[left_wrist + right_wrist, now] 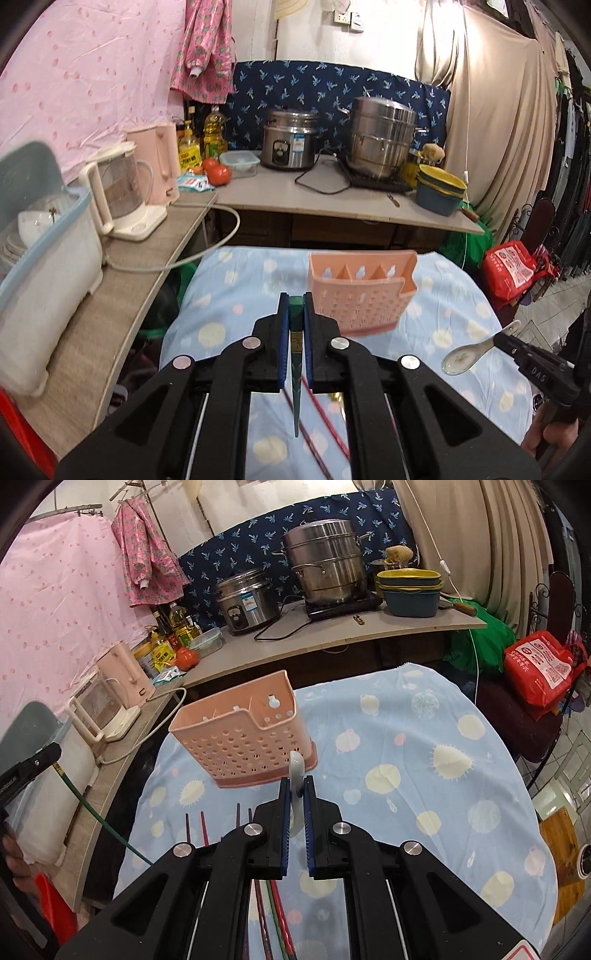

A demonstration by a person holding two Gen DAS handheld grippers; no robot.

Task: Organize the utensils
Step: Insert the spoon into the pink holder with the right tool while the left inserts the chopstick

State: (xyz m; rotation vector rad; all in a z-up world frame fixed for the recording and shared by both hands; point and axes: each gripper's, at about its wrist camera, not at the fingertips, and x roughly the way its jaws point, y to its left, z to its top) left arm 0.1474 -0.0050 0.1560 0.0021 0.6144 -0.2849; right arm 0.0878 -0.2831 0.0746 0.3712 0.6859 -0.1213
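- Counter (pixel 122 291) along the left edge carries a white storage bin (pixel 48 295), a glass-jug appliance (pixel 122 199) and a pink kettle (pixel 159 166), in that order going toward the back.
- Left gripper (pixel 295 325) is clamped on a green chopstick (pixel 296 373), pinched near its thick end between the blue pads (pixel 283 332); the thin end hangs down over the spotted blue tablecloth (pixel 229 295).
- Loose chopsticks (pixel 205 830), red and dark, lie on the cloth near its front edge, partly hidden under both grippers.
- Pink perforated utensil holder (pixel 240 734) stands upright toward the back left part of the tablecloth, its inner dividers visible in the left wrist view, with no utensil showing above its rim.
- Right gripper (pixel 295 801) is closed on a white ceramic spoon (pixel 296 775), gripping the handle; in the left wrist view the bowl of the spoon points left, held in the air above the cloth's right side, clear of the holder.
- Back counter (pixel 332 199) beyond the table holds a rice cooker (pixel 290 142), a steel steamer pot (pixel 382 136) and stacked basins (pixel 439 188) at its right end.
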